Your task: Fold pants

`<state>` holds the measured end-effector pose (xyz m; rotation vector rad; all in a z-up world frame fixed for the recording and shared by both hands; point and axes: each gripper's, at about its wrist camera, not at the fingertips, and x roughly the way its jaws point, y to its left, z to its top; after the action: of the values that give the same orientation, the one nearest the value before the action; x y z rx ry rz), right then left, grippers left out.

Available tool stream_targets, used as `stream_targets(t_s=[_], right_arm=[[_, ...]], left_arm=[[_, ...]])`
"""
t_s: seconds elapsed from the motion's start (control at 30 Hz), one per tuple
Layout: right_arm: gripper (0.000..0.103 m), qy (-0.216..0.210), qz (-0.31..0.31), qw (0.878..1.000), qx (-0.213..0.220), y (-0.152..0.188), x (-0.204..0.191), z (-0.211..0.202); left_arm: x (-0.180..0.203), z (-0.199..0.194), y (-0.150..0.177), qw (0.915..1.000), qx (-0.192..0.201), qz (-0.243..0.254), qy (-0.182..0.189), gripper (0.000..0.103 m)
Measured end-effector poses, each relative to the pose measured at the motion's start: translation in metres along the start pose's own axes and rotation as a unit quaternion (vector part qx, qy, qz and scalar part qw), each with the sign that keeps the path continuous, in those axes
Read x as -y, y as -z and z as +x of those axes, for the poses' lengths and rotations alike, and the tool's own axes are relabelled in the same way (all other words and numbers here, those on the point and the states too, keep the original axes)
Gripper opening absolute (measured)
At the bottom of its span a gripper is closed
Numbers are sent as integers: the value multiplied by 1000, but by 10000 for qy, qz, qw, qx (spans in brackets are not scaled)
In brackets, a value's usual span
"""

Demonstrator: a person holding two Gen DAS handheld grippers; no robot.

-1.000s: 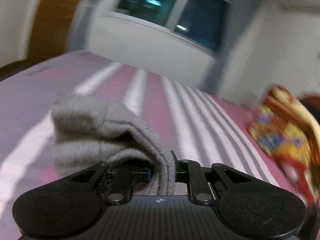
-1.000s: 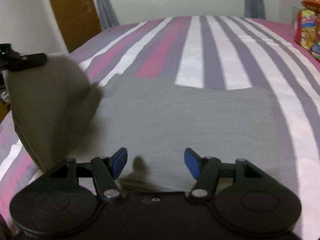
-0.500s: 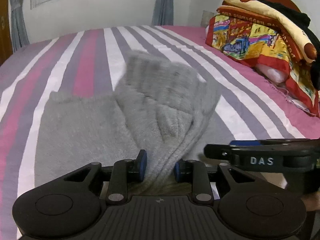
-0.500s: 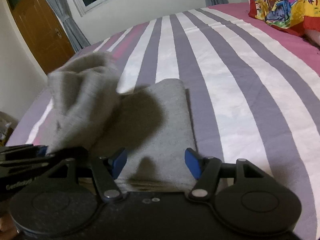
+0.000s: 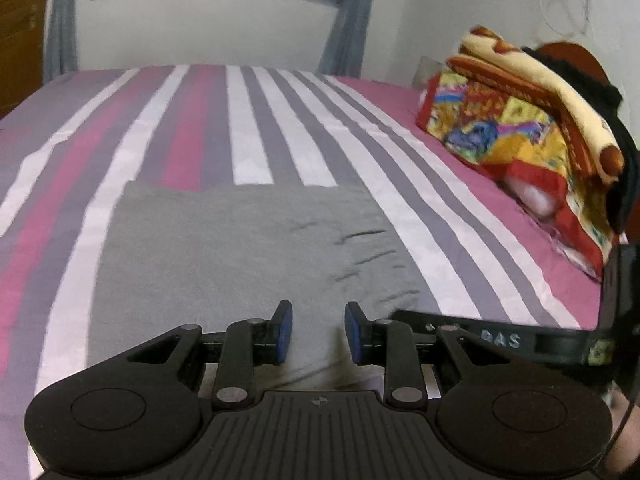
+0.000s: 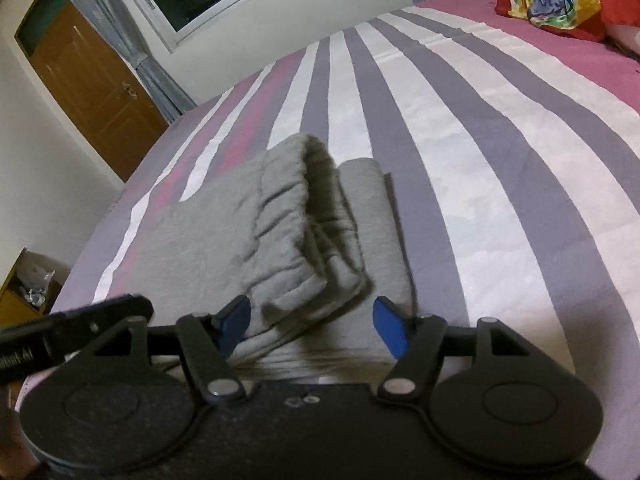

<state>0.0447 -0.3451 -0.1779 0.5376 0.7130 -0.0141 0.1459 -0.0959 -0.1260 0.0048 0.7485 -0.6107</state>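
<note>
Left wrist view: the left gripper [image 5: 318, 334] has just been opening, its jaws slightly apart and gripping nothing, over the near edge of the flat grey pants [image 5: 240, 248], evidently to release the fold. Right wrist view: the right gripper [image 6: 310, 330] has opened wider, jaws unclamped either side of the bunched waistband [image 6: 296, 224] just ahead, which suggests it is placed to flatten that hump.

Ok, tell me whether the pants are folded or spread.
Folded. The grey pants lie in stacked layers on the bed, the elastic waistband doubled over on top.
</note>
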Motion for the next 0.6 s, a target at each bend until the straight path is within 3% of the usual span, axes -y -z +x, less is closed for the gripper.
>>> stream_targets(t_s=[0.2, 0.47, 0.6], right_arm=[[68, -110, 136, 9997, -146, -2, -4, 11], [67, -231, 836, 9957, -339, -11, -4, 37], [54, -58, 863, 9960, -228, -9, -10, 48]], left_arm=[[-46, 4, 19, 9961, -191, -754, -421, 28], [-73, 22, 51, 9901, -385, -1268, -474, 28], [-73, 24, 54, 9897, -374, -1294, -486, 28]])
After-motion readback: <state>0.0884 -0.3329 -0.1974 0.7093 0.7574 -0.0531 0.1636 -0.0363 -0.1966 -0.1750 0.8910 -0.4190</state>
